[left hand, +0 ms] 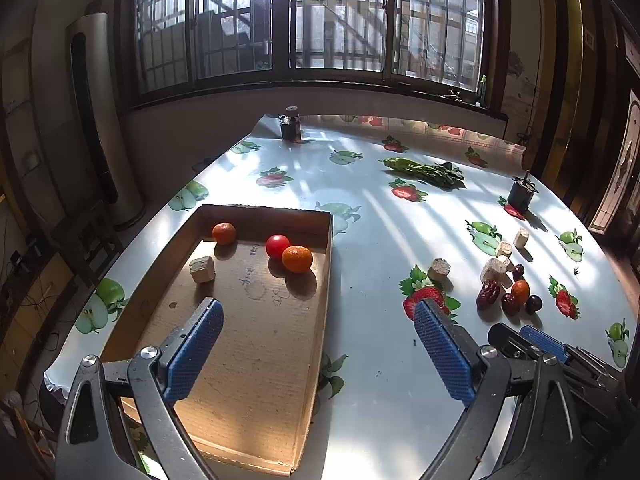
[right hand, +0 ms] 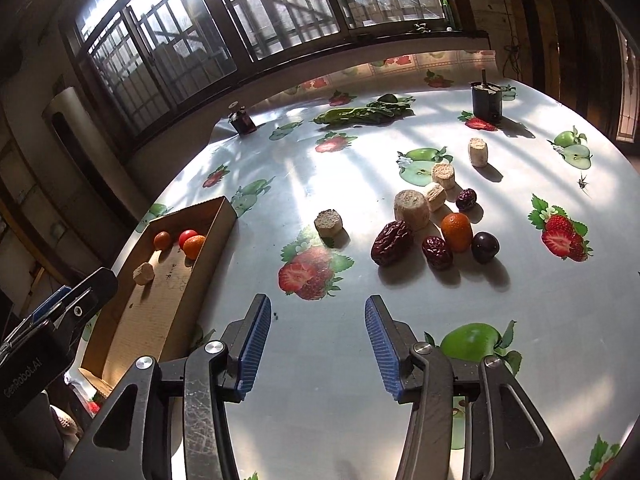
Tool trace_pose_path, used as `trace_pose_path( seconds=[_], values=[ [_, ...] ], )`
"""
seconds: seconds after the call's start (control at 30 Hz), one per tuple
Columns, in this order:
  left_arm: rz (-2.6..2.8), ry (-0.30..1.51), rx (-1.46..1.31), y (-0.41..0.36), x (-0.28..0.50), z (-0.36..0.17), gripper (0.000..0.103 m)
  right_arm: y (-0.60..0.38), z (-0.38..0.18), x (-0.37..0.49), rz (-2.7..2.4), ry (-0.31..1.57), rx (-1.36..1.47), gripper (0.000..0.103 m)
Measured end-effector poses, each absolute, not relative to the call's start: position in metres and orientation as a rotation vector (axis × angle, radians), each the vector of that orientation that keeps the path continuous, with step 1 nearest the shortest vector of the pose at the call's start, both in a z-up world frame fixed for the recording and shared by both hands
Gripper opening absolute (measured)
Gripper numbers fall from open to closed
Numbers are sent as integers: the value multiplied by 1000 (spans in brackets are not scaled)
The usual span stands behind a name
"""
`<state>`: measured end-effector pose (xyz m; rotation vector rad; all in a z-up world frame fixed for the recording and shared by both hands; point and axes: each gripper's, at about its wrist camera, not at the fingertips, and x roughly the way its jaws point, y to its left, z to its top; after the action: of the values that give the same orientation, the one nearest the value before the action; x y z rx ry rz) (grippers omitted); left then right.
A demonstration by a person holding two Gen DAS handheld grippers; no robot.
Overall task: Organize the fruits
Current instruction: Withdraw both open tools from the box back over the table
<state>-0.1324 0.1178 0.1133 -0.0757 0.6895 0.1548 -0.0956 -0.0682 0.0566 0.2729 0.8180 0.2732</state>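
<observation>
A shallow cardboard tray (left hand: 256,360) (right hand: 208,220) lies on the table's left side. In it sit two oranges (left hand: 297,259) (left hand: 224,233), a red tomato (left hand: 277,245) and a pale chunk (left hand: 202,269). To the right is a loose pile: red dates (right hand: 392,242) (right hand: 437,253), a small orange (right hand: 456,231), a dark plum (right hand: 485,246) and several pale chunks (right hand: 411,209). My left gripper (left hand: 318,312) hangs open above the tray's right wall, holding nothing. My right gripper (right hand: 318,308) stands open over bare table, short of the pile, with nothing between its pads.
Leafy greens (left hand: 424,172) (right hand: 364,114) lie at the far side. Two small dark motor-like blocks (left hand: 291,124) (left hand: 521,193) stand near the far edge. The table carries a fruit-printed cloth (right hand: 304,268). A barred window is behind; a tall white unit (left hand: 104,120) stands left.
</observation>
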Motion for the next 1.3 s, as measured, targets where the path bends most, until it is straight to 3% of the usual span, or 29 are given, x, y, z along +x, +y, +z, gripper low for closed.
trace_pose_path(
  seconds=[0.73,1.3],
  values=[
    [105,756,-96,115,-119,101,96,-81,52,-88,255,835,281,54],
    [-31,851,-118,83,-88,77,96,-234,65,-67,-72,840,229,55]
  ],
)
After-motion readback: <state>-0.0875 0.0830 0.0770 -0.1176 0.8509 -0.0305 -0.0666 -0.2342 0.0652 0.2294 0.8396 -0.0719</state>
